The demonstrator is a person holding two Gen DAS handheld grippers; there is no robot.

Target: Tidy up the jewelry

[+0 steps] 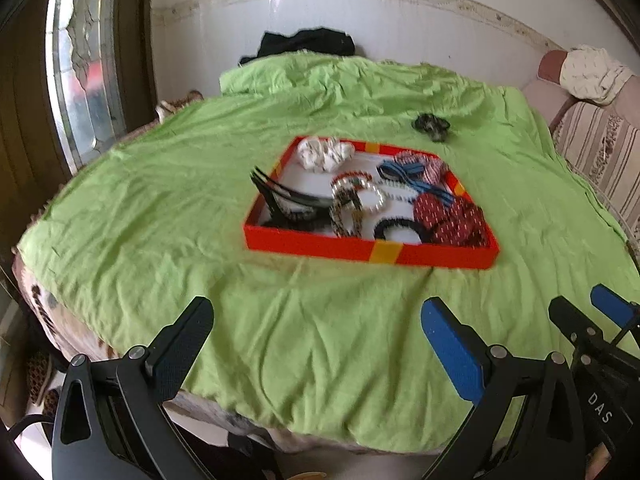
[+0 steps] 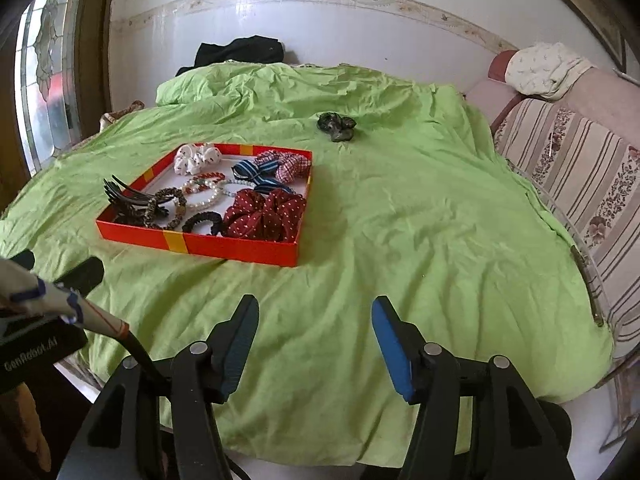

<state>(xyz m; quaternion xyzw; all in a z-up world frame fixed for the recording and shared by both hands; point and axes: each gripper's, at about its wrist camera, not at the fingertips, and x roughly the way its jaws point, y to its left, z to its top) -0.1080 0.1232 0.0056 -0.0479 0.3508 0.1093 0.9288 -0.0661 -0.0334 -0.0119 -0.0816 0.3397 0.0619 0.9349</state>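
A red tray [image 1: 312,243] [image 2: 132,236] with yellow stripes lies on the green sheet. It holds a white scrunchie [image 1: 324,154], a dark red dotted scrunchie [image 2: 262,214], a blue striped bow [image 2: 252,170], a pearl bracelet [image 2: 208,200], black hair claws [image 1: 280,200] and other bands. A dark green scrunchie [image 1: 431,126] [image 2: 337,126] lies alone on the sheet beyond the tray. My left gripper [image 1: 316,312] hangs open and empty over the sheet's near edge, short of the tray. My right gripper [image 2: 316,308] is also open and empty, to the right of the tray.
The green sheet [image 2: 420,240] covers a bed, bunched into a fold at the far side. A black cloth [image 2: 240,52] lies against the white wall. A striped floral sofa [image 2: 580,176] runs along the right. A glass-panelled door [image 1: 80,68] stands at the left.
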